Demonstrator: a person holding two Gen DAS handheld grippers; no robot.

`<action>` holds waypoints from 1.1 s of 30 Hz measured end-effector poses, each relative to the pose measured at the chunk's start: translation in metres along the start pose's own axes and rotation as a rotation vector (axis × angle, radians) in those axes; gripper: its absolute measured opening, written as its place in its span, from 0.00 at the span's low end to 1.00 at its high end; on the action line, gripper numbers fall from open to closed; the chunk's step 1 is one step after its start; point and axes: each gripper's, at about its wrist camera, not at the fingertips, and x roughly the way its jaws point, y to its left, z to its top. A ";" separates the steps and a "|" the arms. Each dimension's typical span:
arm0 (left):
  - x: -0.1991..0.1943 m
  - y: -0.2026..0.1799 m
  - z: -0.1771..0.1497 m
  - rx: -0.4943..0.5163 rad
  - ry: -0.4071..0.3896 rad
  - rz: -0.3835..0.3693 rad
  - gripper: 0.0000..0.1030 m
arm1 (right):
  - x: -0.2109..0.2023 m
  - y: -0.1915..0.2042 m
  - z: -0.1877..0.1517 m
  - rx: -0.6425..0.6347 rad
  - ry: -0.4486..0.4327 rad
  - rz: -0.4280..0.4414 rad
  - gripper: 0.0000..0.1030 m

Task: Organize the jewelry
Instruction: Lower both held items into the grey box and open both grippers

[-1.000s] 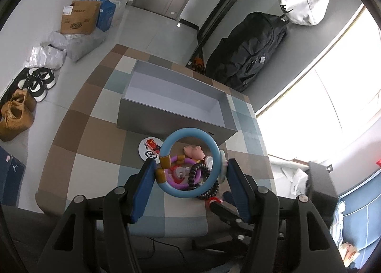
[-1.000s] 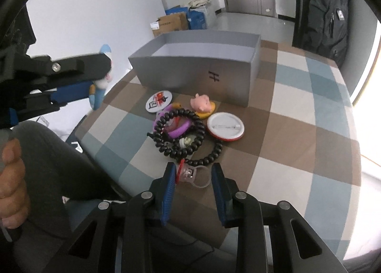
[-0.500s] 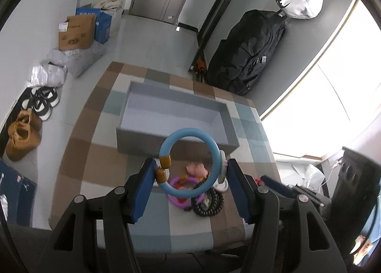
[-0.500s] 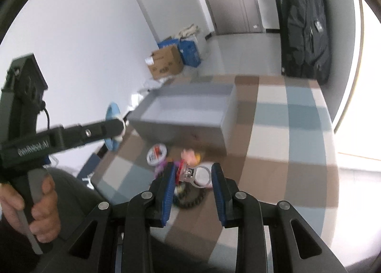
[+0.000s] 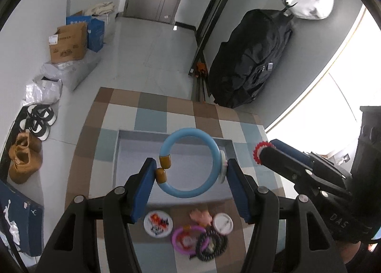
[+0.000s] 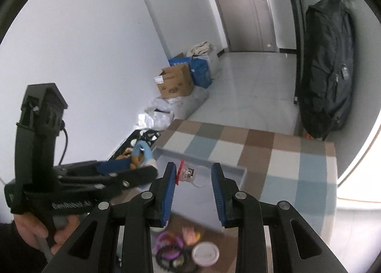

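- Left tongs (image 5: 189, 172) clamped on a blue bangle (image 5: 190, 163) with two brown beads at its gap; the bangle hangs above the open grey box (image 5: 133, 153).
- Right tongs (image 6: 193, 182) clamped on a clear ring (image 6: 198, 177) with a red-edged charm, pinched against the left blue pad; the ring also hangs over the box (image 6: 214, 161).
- From the left wrist view the right tongs (image 5: 266, 151) come in from the right side, red charm edge showing at the tip.
- From the right wrist view the left tongs (image 6: 142, 161) sit just to the left, blue bangle (image 6: 142, 151) sticking up from them.
- Box looks empty inside, as far as visible.
- Left on the checked desk (image 5: 152, 115) in front of the box: a white badge with red print (image 5: 158, 224), a plain white badge (image 5: 222, 223), a pink pig figure (image 5: 201, 215), a purple bracelet (image 5: 187, 239), and black bead bracelets (image 5: 212, 245) overlapping the purple one.
- Background: black bag (image 5: 250, 58) by the wall, cardboard box (image 5: 67, 43) on the floor.
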 end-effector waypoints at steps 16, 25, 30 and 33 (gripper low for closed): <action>0.057 0.021 0.006 -0.051 0.127 -0.010 0.54 | 0.063 -0.045 -0.002 0.181 0.133 0.066 0.28; 0.062 0.024 0.012 -0.079 0.128 -0.051 0.54 | 0.073 -0.053 -0.004 0.251 0.172 0.090 0.31; 0.056 0.028 0.014 -0.126 0.131 -0.139 0.67 | 0.056 -0.061 -0.001 0.285 0.113 0.109 0.64; 0.047 0.025 0.015 -0.119 0.101 -0.132 0.71 | 0.042 -0.064 0.000 0.293 0.076 0.098 0.75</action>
